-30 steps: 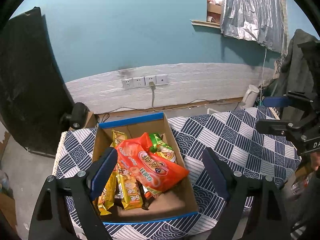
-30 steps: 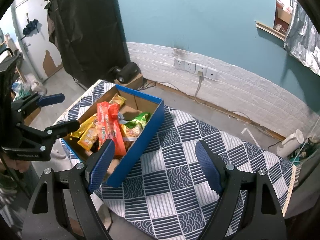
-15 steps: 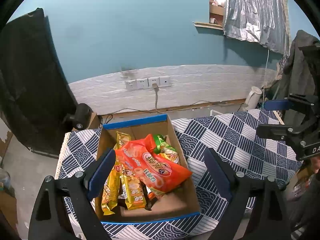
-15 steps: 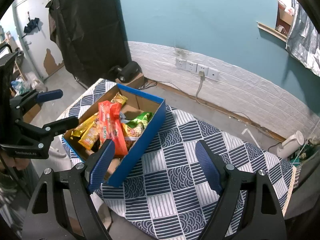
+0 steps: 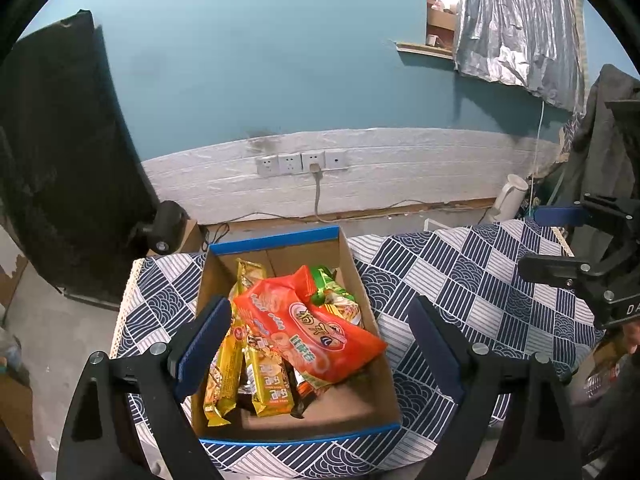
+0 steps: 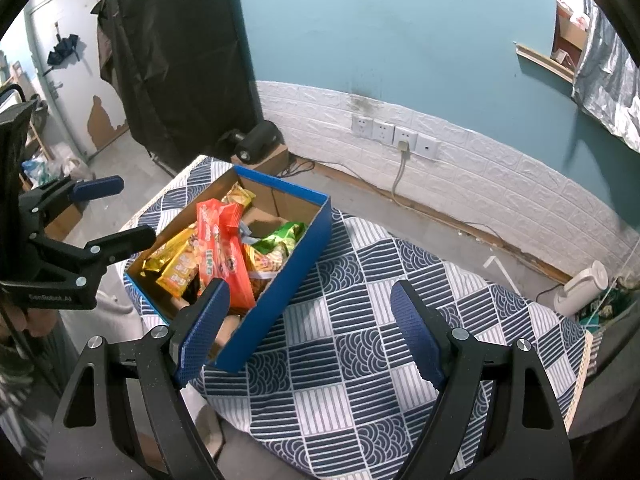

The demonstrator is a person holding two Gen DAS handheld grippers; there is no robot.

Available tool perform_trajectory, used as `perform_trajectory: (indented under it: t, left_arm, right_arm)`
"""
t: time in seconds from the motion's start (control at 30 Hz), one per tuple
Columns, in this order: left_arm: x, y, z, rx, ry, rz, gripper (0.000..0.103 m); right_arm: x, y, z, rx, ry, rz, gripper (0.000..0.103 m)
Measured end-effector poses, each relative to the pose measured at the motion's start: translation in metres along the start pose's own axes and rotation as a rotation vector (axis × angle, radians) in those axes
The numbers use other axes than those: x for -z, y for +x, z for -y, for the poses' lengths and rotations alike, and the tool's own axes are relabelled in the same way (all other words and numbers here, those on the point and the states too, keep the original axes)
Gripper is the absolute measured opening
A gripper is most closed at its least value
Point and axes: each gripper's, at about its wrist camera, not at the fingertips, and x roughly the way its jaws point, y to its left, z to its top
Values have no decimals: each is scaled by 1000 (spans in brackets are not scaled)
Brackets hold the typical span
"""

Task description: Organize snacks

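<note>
A blue-sided cardboard box (image 5: pixel 280 240) stands on the left part of a table with a navy patterned cloth (image 5: pixel 460 276). It holds an orange snack bag (image 5: pixel 316 332), yellow bars (image 5: pixel 226 368) and a green packet (image 5: pixel 326 284). My left gripper (image 5: pixel 320 340) is open and empty, held above the box. The box (image 6: pixel 288 272) and orange bag (image 6: pixel 220 248) also show in the right wrist view. My right gripper (image 6: pixel 308 332) is open and empty above the cloth (image 6: pixel 380 340), right of the box. Each gripper shows in the other's view, the right one (image 5: pixel 580 252) and the left one (image 6: pixel 84 224).
A teal wall with white brick panelling and wall sockets (image 5: pixel 300 162) lies behind the table. A white kettle (image 6: pixel 580 288) stands on the floor at right. A black cloth-covered rack (image 6: pixel 176 64) and a black dumbbell (image 6: pixel 256 142) are at the left.
Both grippers have drifted slightly back and up from the table. The box and snacks have not moved. Both grippers stay open.
</note>
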Motion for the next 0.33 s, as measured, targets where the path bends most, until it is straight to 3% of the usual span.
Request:
perform_trajectory:
  t: [0.33]
  left_arm:
    - [1,1,0,8,-5,-7,91]
  right_arm:
    - [3,0,1,-3,-4,-1,83]
